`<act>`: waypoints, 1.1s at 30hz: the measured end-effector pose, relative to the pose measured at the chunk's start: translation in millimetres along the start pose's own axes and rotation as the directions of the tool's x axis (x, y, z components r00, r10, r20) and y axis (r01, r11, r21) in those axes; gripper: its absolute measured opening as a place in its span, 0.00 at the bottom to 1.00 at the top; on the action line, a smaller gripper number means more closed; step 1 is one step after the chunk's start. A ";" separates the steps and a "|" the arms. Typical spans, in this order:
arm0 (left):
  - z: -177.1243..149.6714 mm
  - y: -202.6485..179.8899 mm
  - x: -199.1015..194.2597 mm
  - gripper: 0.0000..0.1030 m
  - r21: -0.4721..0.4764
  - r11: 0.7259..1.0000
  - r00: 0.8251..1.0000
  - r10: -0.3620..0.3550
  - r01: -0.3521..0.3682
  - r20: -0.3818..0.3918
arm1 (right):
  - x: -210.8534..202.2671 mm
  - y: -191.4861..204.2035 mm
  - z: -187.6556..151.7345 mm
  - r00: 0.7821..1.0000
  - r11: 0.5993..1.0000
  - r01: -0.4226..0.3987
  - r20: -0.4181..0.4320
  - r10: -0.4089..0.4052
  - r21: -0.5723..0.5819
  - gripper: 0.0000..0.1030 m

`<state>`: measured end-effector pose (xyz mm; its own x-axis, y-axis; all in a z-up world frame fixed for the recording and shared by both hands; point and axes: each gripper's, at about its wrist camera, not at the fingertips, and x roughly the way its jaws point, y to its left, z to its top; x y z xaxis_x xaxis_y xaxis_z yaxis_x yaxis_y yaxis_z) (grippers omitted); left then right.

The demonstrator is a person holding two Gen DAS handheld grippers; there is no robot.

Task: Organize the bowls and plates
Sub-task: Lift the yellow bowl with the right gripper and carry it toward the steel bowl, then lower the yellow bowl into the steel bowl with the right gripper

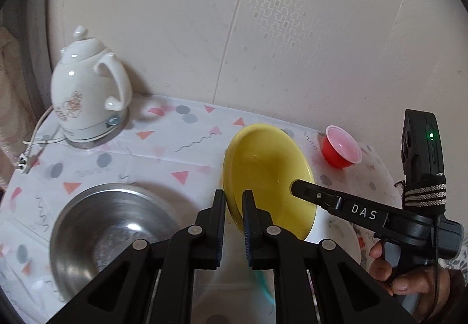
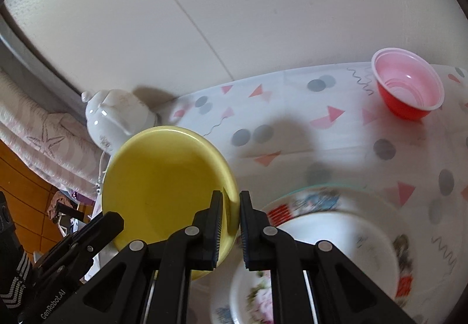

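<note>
Left wrist view shows the yellow plate (image 1: 269, 174) tilted on edge above the patterned plate (image 2: 336, 236), its rim pinched on opposite sides by the left hand-held gripper (image 1: 234, 207) and right hand-held gripper (image 2: 229, 207), both nearly closed.

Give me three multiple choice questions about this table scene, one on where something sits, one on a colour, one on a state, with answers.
1. Where does the white kettle stand?
A. far left of the table
B. inside the steel bowl
C. beside the red cup

2. What colour is the plate held off the table?
A. red
B. yellow
C. white

3. How is that plate held?
A. lying flat, untouched
B. by one gripper
C. by both grippers on opposite rims

Answers: 1 A, by the wall at left. 2 B, plainly yellow. 3 C, left gripper and right gripper each clamp the rim.
</note>
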<state>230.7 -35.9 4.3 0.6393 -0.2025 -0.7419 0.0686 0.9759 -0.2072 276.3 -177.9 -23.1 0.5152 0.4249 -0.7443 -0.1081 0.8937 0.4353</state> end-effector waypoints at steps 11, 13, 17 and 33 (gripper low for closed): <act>-16.6 43.8 -30.3 0.11 -0.028 0.999 1.000 0.024 -0.024 0.011 | 3.6 44.9 -25.6 0.999 0.999 -0.035 -0.020 0.034 -0.042 0.11; -19.3 53.1 -36.2 0.11 -0.039 0.999 0.999 0.032 -0.032 0.013 | 6.8 54.0 -29.2 0.999 0.998 -0.040 -0.028 0.038 -0.051 0.11; -25.3 69.0 -46.0 0.11 -0.057 0.998 0.999 0.040 -0.039 0.015 | 14.0 69.5 -36.3 0.998 0.996 -0.053 -0.043 0.051 -0.067 0.11; -54.1 139.5 -53.0 0.11 -0.166 0.983 0.996 0.067 -0.076 -0.059 | 56.6 123.5 -64.3 0.986 0.984 -0.072 -0.159 0.046 -0.161 0.11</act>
<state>164.9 106.5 -19.8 0.5961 -0.1415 -0.7903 -0.1083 0.9612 -0.2538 237.5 -34.2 -44.1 0.3684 0.4832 -0.7943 -0.2806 0.8723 0.4005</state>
